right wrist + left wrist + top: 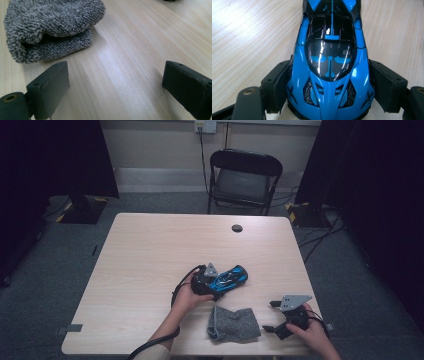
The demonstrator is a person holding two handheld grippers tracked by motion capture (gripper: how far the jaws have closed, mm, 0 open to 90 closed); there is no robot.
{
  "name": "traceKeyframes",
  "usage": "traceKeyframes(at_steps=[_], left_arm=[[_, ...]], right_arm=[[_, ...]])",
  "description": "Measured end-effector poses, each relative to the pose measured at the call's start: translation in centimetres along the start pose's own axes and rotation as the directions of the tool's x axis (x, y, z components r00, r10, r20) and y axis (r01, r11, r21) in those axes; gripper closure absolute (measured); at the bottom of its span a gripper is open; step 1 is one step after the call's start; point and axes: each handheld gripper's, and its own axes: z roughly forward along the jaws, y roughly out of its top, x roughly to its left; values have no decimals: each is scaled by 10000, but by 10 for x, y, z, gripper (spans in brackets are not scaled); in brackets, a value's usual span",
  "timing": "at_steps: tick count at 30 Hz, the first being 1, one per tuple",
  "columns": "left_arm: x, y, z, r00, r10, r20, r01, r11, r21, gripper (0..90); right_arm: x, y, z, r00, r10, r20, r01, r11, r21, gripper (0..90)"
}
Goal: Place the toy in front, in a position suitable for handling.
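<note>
Grasping stage, by the look of it: pinching the blue toy car point(329, 50) across its front end with the left gripper point(214, 282), laying one black pad point(279, 85) against each flank just behind the nose. Seeing no gap on either side in the left gripper view, though not being able to judge how hard the squeeze is. Standing the jaws wide all the same, owing to the breadth of the body between them.

Finding the car down on its wheels near the middle of the table point(150, 250), somewhat toward the person's side, pointing its tail away and to the right in the high view. Sitting near, but apart from, the grey knitted cloth point(234, 324), itself lying crumpled close to the near edge.

Resting the right gripper point(271, 316) by the near right corner, just beside the cloth: spreading its jaws wide over bare wood, pinching nothing, aiming roughly at the cloth's folded edge.

Judging the next move to be a lift of the car. Calling first for a firm, even squeeze, the glossy flanks sloping inward and likely inviting a slip upward out of the pads. Calling also for a straight rise rather than a drag, given free wheels and the chance of rolling forward out of the grip. Leaving the right gripper free, probably, for taking up the cloth.
</note>
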Motion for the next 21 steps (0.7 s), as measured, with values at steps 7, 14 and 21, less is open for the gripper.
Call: traceKeyframes(at_steps=[7,14,21], left_arm=[[1,-4,-7,9998,196,68,-197,9997,177,248],[3,-7,-14,9995,327,12,-327,9991,277,251],[9,-16,-27,9998,193,-109,-189,9992,355,253]], right_arm=[[0,0,0,10000,4,0,-4,10000,0,64],[0,0,0,10000,5,0,-5,10000,1,65],[0,0,0,10000,5,-1,-5,10000,0,65]])
